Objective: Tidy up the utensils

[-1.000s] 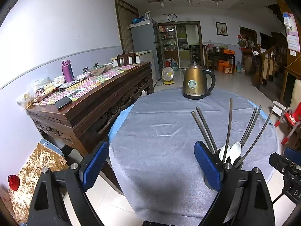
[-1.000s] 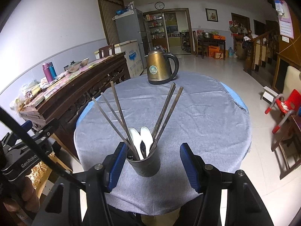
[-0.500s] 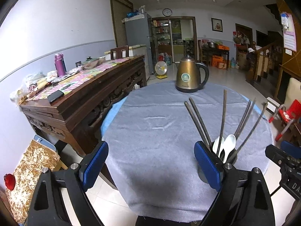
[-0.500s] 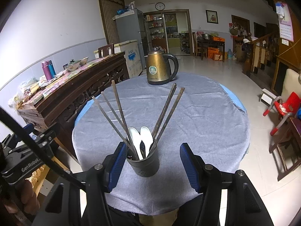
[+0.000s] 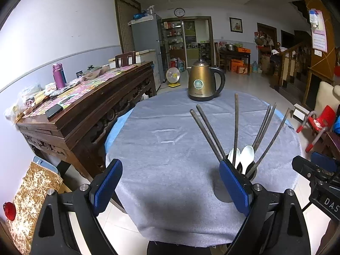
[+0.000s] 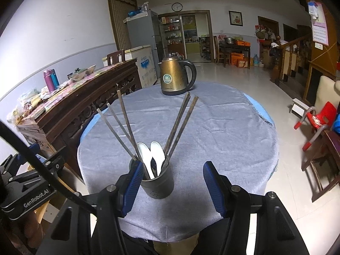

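A dark utensil holder (image 6: 158,182) stands near the front edge of the grey-clothed round table (image 6: 223,127). It holds several dark chopsticks (image 6: 125,125) fanned outward and two white spoons (image 6: 157,150). My right gripper (image 6: 173,167) is open with the holder between its blue pads; the left pad is at the holder's rim and the right pad stands clear of it. My left gripper (image 5: 170,165) is open wide over bare cloth. In its view the holder (image 5: 251,173) is partly hidden behind the right finger, with the spoons (image 5: 247,155) and chopsticks (image 5: 235,127) showing above.
A brass-coloured kettle (image 5: 203,82) stands at the table's far side. A carved wooden sideboard (image 5: 85,106) loaded with bottles and dishes runs along the left. A red child's chair (image 5: 318,121) and a wooden chair stand on the right.
The left wrist view has swung slightly, so the kettle and holder sit a little further left in it. The right gripper and the holder have not moved.
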`<action>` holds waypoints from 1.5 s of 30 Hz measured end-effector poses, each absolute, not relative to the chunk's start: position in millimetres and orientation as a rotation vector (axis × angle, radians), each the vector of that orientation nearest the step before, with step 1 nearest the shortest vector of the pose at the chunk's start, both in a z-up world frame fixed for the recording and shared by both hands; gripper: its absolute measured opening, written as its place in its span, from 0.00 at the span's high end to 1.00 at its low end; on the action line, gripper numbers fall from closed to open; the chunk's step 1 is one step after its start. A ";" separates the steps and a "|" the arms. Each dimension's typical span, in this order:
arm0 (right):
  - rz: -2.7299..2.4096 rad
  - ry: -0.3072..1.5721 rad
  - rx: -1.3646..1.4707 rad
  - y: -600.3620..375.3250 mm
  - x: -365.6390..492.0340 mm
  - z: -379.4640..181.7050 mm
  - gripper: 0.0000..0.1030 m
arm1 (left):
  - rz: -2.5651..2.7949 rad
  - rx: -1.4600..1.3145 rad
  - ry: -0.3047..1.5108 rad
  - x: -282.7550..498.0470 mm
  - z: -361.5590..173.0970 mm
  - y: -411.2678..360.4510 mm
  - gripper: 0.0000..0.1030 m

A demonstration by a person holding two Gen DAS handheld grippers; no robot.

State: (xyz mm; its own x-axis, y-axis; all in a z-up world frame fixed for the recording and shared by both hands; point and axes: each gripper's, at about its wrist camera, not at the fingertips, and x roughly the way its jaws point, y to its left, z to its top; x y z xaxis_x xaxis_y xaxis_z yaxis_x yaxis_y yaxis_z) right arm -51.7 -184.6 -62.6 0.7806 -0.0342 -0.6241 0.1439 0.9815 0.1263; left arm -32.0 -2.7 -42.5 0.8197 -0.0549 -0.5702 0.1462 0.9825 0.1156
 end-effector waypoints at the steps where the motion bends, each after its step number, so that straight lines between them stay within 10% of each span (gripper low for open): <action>1: -0.099 0.670 0.174 -186.0 -52.3 -62.9 0.39 | -0.109 0.158 0.601 -32.6 -42.3 -3.7 0.10; 45: -0.074 0.606 0.165 -182.4 -93.7 -31.8 0.39 | -0.085 0.141 0.494 -66.6 0.4 5.2 0.10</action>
State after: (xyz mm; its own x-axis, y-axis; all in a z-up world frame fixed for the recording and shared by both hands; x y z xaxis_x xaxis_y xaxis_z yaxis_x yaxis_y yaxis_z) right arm -93.7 -182.4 -31.8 0.8201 -0.0207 -0.5719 0.1172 0.9842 0.1325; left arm -66.6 5.2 0.4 0.8772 -0.0476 -0.4778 0.1156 0.9867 0.1139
